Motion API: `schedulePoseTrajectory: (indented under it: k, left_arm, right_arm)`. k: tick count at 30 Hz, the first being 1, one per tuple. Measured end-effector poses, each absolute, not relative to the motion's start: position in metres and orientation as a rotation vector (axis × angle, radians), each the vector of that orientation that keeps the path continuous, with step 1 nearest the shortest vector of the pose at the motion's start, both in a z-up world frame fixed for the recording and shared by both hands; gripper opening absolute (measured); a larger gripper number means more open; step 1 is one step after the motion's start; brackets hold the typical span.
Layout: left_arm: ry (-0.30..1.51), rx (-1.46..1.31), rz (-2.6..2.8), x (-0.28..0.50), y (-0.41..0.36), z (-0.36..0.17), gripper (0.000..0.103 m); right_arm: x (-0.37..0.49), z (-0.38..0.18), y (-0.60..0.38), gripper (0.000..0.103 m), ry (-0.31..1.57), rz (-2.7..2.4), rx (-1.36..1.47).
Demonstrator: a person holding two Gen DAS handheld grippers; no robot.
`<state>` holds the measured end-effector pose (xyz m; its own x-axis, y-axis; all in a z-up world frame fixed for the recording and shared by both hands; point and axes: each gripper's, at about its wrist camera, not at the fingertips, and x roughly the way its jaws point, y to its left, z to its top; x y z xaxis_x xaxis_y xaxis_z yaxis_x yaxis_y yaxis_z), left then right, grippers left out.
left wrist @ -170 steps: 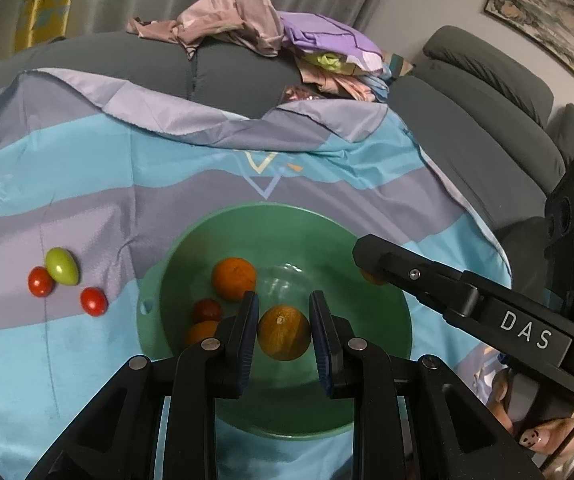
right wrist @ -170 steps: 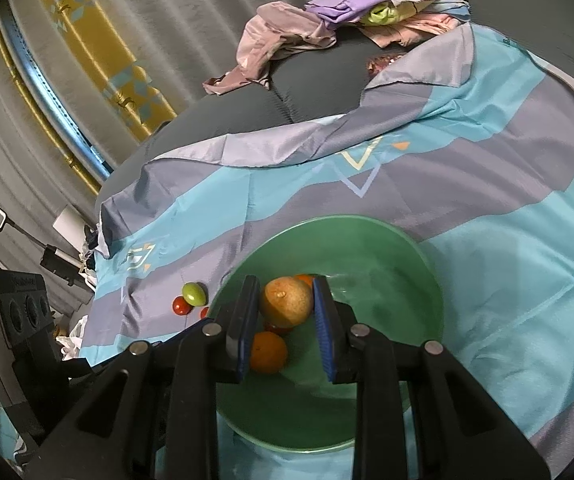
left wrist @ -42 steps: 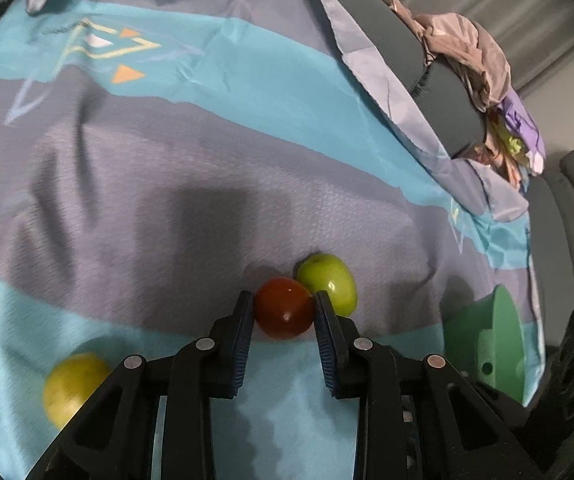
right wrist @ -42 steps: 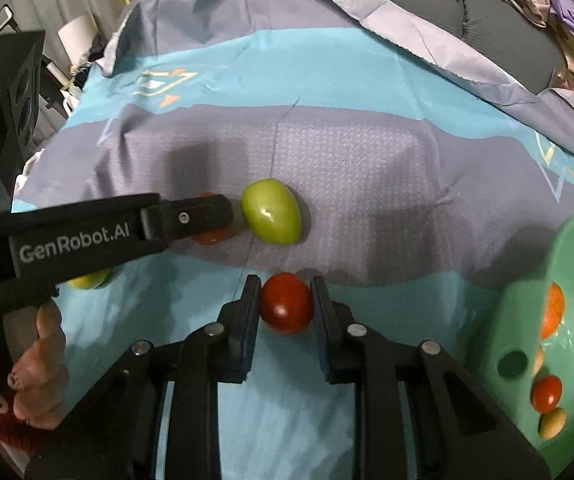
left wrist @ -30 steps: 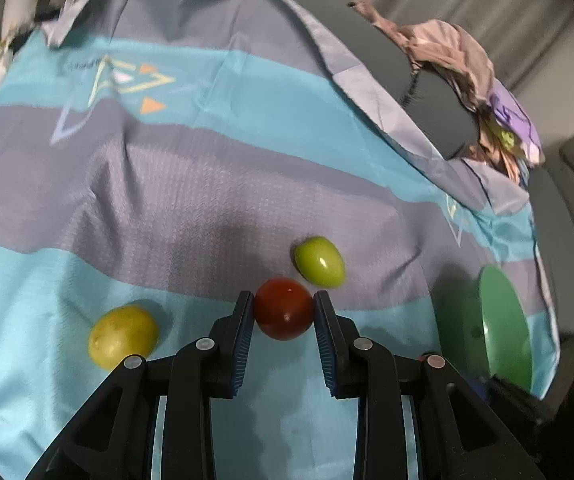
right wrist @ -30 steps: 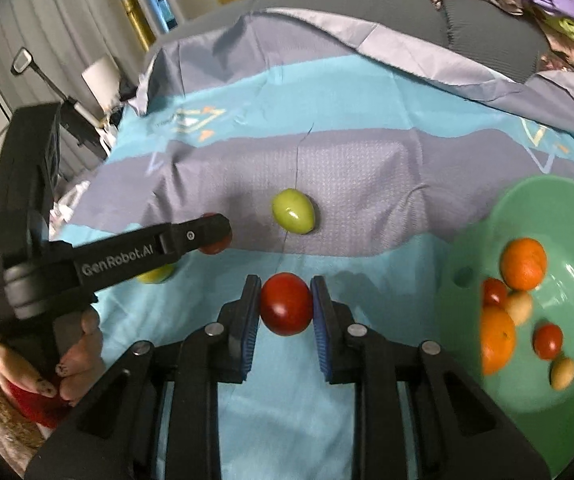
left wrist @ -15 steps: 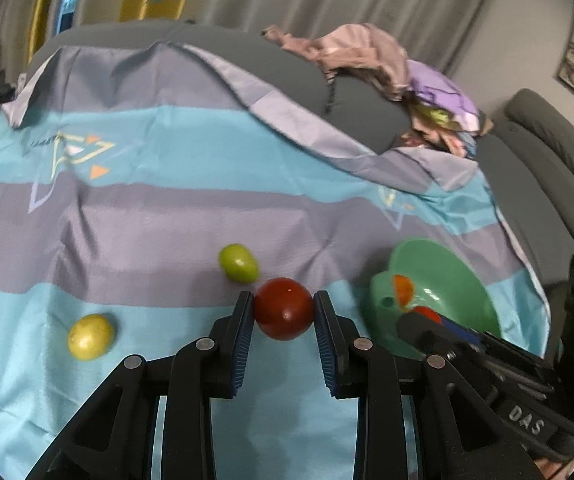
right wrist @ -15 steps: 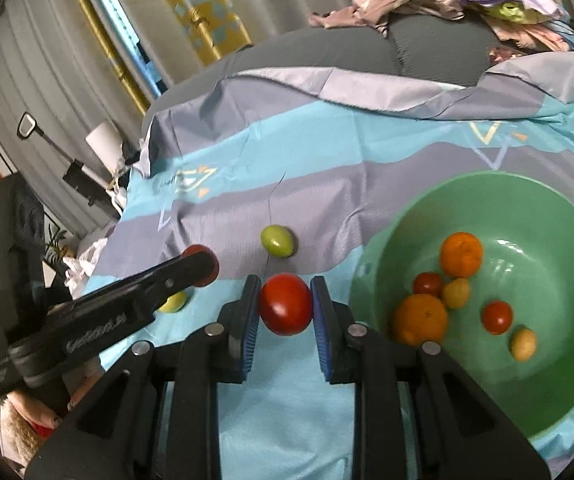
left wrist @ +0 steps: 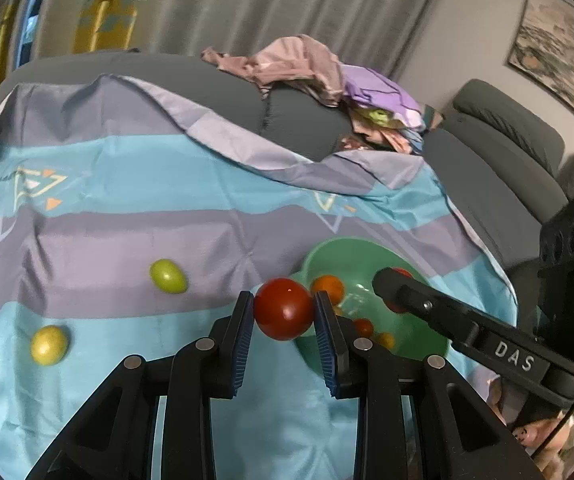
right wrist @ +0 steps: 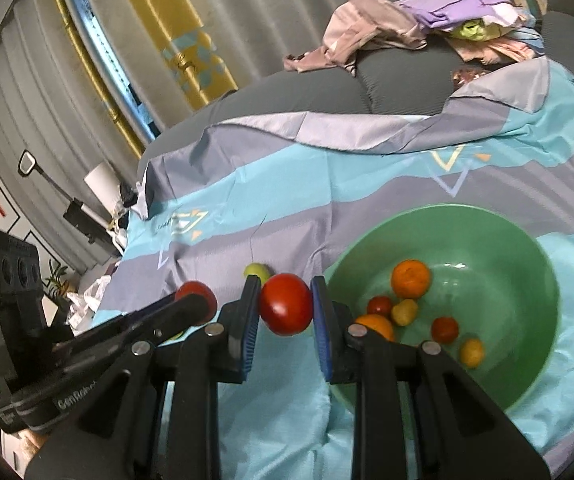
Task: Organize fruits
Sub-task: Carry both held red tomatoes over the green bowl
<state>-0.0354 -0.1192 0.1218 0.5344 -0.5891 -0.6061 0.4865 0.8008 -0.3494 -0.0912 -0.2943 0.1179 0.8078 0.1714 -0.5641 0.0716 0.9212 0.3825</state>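
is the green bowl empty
No, the green bowl already holds several pieces, among them an orange fruit and a small red one.

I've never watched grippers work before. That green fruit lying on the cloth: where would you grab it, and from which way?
The green fruit is egg-shaped and lies on its side on the cloth, with clear space around it. I'd probably come down from above and close the fingers across its narrow middle, not its ends, so the pads meet the flattest sides and it's less likely to squirt out.
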Motion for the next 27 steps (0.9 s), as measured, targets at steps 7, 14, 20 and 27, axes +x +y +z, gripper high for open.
schedulePoseTrajectory:
  k: [7,14,20,27]
  left_arm:
    - [0.769,-0.120,-0.688,-0.043,-0.143,0.128,0.030]
    - [0.782,-0.118,-0.715,-0.047,-0.171,0.125,0.030]
    - [0.807,-0.101,-0.736,-0.051,-0.195,0.117,0.030]
    - [0.835,-0.078,-0.755,-0.052,-0.216,0.110,0.030]
  right_arm:
    - [-0.100,0.123,-0.315,0.026,0.603,0.033,0.431]
    - [-0.107,0.120,-0.343,0.026,0.596,-0.011,0.478]
    - [-0.114,0.117,-0.362,0.026,0.591,-0.036,0.504]
    - [-0.117,0.112,-0.378,0.026,0.599,-0.066,0.533]
